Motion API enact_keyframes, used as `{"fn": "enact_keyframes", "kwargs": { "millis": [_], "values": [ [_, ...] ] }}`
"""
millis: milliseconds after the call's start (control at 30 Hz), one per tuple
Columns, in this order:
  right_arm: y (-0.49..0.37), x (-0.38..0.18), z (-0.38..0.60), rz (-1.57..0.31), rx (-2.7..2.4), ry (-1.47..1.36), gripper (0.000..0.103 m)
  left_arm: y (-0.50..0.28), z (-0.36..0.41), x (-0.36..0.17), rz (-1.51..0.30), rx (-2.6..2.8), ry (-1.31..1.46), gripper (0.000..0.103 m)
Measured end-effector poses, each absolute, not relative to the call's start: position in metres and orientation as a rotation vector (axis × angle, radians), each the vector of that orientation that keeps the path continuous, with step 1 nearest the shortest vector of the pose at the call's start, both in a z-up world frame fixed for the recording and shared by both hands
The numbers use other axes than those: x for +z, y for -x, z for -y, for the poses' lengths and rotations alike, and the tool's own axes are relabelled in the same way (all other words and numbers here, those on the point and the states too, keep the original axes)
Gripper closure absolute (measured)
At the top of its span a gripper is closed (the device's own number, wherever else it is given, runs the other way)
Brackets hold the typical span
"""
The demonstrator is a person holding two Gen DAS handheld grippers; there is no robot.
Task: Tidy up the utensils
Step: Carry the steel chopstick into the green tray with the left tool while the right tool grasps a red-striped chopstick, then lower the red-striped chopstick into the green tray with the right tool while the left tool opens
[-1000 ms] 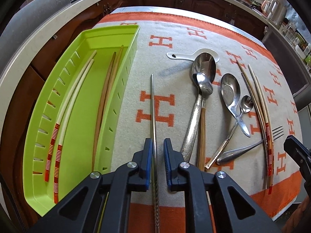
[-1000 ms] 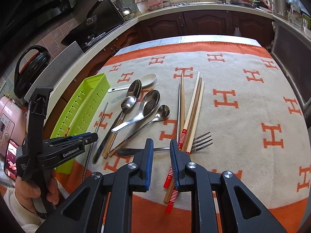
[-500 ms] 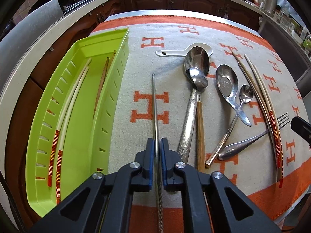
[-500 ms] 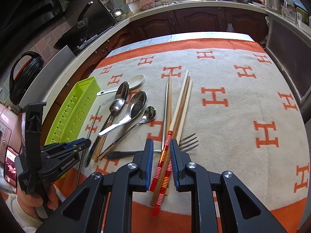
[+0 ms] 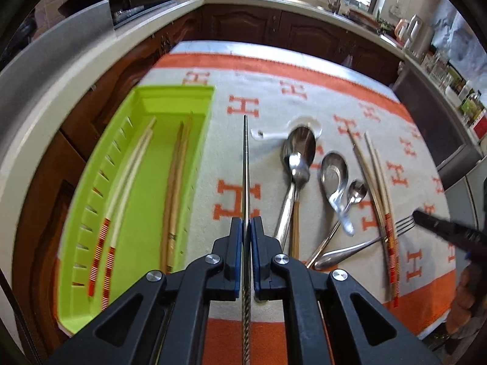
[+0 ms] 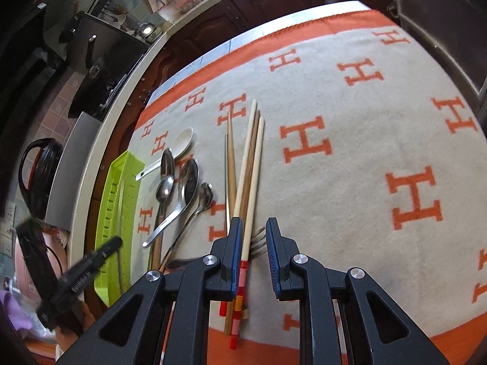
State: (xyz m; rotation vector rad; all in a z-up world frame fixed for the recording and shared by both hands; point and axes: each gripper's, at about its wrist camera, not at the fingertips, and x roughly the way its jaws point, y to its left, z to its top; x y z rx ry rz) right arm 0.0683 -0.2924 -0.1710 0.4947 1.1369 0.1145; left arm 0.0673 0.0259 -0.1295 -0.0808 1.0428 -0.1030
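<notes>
My left gripper (image 5: 246,222) is shut on a thin metal chopstick (image 5: 245,158), which it holds up off the cloth, pointing away from me. To its left is the green tray (image 5: 170,91), with two cream red-striped chopsticks (image 5: 127,182) and two wooden ones (image 5: 175,188) inside. My right gripper (image 6: 255,225) stands open over a bundle of chopsticks (image 6: 252,158) on the cloth. One cream stick runs just inside its left finger, and fork tines (image 6: 258,243) show in the gap. Nothing is gripped there.
Metal spoons (image 5: 299,146), a white ceramic spoon (image 5: 268,135) and a fork (image 5: 401,225) lie on the orange-and-grey cloth between the tray and the bundle. A second metal chopstick (image 6: 226,176) lies beside the bundle. Counters and cabinets ring the table.
The left jaws closed on the metal chopstick and raised it off the cloth. The right gripper rolled and slid over the chopstick bundle, now nearer its striped ends.
</notes>
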Motion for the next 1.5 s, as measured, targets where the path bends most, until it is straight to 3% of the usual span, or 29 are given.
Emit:
{"fn": "enact_keyframes", "kwargs": {
  "millis": [300, 667, 767, 900, 1300, 1500],
  "values": [
    [-0.054, -0.202, 0.274, -1.220, 0.146, -0.542, 0.086, -0.073, -0.077, -0.072, -0.923, -0.001, 0.043, 0.100],
    [-0.059, -0.209, 0.263, -1.225, 0.167, -0.573, 0.086, -0.092, -0.118, -0.119, -1.009, 0.137, -0.050, 0.095],
    [-0.060, -0.211, 0.259, -1.234, 0.173, -0.583, 0.095, -0.090, -0.120, -0.123, -1.013, 0.126, -0.034, 0.092],
    [-0.057, -0.212, 0.257, -1.224, 0.160, -0.588, 0.097, -0.086, -0.117, -0.122, -1.006, 0.113, -0.035, 0.090],
    [-0.043, -0.167, 0.248, -1.137, 0.159, -0.561, 0.097, -0.069, -0.111, -0.112, -0.994, 0.050, 0.020, 0.080],
    [-0.045, -0.133, 0.216, -1.125, 0.224, -0.500, 0.098, -0.062, -0.117, -0.104, -0.972, 0.052, 0.044, 0.067]
  ]
}}
